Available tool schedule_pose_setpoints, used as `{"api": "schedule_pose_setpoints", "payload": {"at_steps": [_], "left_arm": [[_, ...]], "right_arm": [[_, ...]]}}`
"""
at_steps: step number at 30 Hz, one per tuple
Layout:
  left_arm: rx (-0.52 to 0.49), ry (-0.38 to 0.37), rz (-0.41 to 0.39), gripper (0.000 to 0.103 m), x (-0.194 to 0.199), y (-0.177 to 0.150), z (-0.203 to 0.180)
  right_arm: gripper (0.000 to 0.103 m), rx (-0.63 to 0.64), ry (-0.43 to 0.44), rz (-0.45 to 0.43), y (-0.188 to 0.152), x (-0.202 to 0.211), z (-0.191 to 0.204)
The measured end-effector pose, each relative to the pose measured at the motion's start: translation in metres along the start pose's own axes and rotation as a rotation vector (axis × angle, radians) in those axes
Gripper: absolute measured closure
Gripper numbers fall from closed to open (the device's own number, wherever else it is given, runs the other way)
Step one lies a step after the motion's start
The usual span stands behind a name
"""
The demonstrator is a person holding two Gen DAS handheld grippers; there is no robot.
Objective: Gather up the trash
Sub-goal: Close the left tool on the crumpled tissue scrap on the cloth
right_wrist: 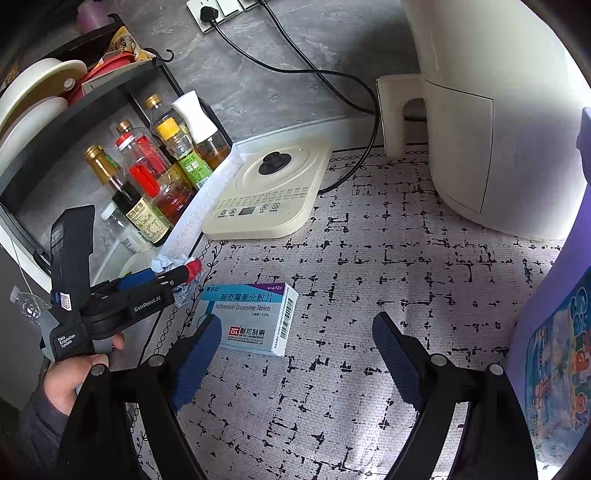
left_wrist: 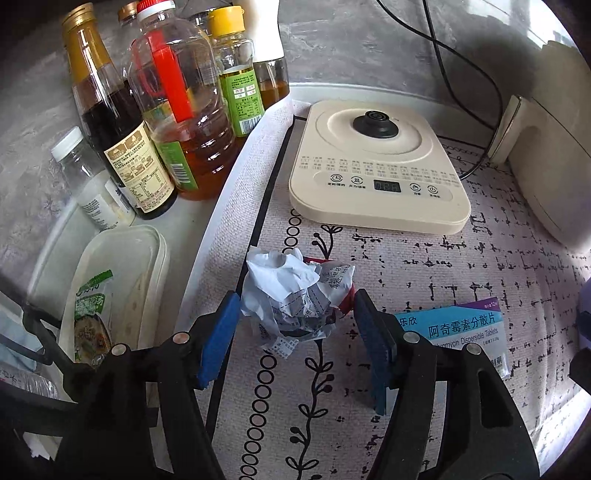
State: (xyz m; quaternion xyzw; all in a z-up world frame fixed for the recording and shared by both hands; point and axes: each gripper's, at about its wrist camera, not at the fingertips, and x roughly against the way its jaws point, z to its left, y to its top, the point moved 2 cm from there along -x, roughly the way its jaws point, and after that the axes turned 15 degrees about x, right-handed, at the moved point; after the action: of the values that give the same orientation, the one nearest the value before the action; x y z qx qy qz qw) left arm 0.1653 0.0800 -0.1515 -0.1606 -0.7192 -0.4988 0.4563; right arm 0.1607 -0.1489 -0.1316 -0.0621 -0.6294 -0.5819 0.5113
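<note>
On the worktop [left_wrist: 424,258] | our left tool [left_wrist: 293,314] gaped around crumpled paper [left_wrist: 295,291], unclamped; right tool [right_wrist: 295,354] apart, empty | wad could roll away.

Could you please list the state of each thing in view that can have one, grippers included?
Left gripper: open, crumpled paper between its pads.
Right gripper: open, empty.
Crumpled white printed paper wad: lying on the mat.
Blue-and-white tablet box: closed, lying flat.
Cream kettle base: bare, display lit.
Black plug: in the wall socket.
</note>
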Motion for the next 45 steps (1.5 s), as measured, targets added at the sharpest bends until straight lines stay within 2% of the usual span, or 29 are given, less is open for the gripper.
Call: {"api": "schedule_pose_setpoints", "payload": {"at_steps": [1, 5, 10, 11, 13, 15, 21, 25, 27, 28, 29, 31, 36, 37, 40, 42, 45], "left_arm": [[-0.002, -0.005, 0.003, 0.039, -0.002, -0.001, -0.001], [0.023, -0.042, 0.016, 0.059, -0.008, -0.002, -0.003], [0.001, -0.061, 0.027, 0.07, -0.002, -0.005, -0.008], [-0.003, -0.071, 0.04, 0.087, -0.002, -0.008, -0.009], [-0.016, -0.079, 0.059, 0.088, 0.0, -0.014, -0.013], [-0.035, -0.093, 0.081, 0.102, 0.002, -0.02, -0.017], [-0.076, -0.162, 0.11, 0.102, 0.014, -0.037, -0.025], [-0.065, -0.197, 0.113, 0.102, 0.017, -0.032, -0.018], [-0.08, -0.229, 0.118, 0.096, 0.018, -0.029, -0.02], [-0.093, -0.226, 0.114, 0.08, 0.019, -0.029, -0.022], [-0.1, -0.214, 0.099, 0.059, 0.02, -0.029, -0.022], [-0.11, -0.162, 0.043, 0.048, 0.023, -0.028, -0.021], [-0.09, -0.113, -0.018, 0.046, 0.027, -0.012, -0.016], [-0.083, -0.099, -0.042, 0.042, 0.03, -0.009, -0.016], [-0.062, -0.049, -0.118, 0.019, 0.037, 0.003, -0.015], [-0.058, -0.042, -0.147, 0.017, 0.039, 0.008, -0.015], [-0.054, -0.003, -0.142, 0.016, 0.03, 0.015, -0.014]], "right_arm": [[0.02, 0.001, 0.0, 0.003, -0.001, -0.001, 0.0], [0.02, 0.006, -0.004, 0.008, 0.0, -0.002, 0.002], [0.02, 0.006, -0.003, 0.009, 0.001, -0.003, -0.001], [0.02, 0.006, -0.001, 0.01, 0.0, -0.004, 0.0], [0.02, 0.005, 0.003, 0.01, 0.0, -0.004, 0.0], [0.02, 0.001, 0.007, 0.011, 0.0, -0.005, 0.0], [0.02, -0.023, -0.024, -0.005, -0.003, 0.004, 0.0], [0.02, -0.048, -0.061, 0.0, -0.009, 0.015, 0.004], [0.02, -0.05, -0.061, -0.004, -0.012, 0.022, 0.007], [0.02, -0.039, -0.071, -0.004, -0.014, 0.023, 0.008], [0.02, -0.034, -0.08, -0.002, -0.015, 0.023, 0.008], [0.02, -0.06, -0.086, 0.0, -0.019, 0.023, 0.006], [0.02, -0.059, -0.097, -0.009, -0.02, 0.029, 0.006], [0.02, -0.06, -0.098, -0.011, -0.019, 0.029, 0.004], [0.02, -0.076, -0.098, -0.015, -0.017, 0.029, -0.002], [0.02, -0.065, -0.089, -0.015, -0.015, 0.026, -0.003], [0.02, -0.055, -0.067, -0.009, -0.011, 0.018, -0.006]]}}
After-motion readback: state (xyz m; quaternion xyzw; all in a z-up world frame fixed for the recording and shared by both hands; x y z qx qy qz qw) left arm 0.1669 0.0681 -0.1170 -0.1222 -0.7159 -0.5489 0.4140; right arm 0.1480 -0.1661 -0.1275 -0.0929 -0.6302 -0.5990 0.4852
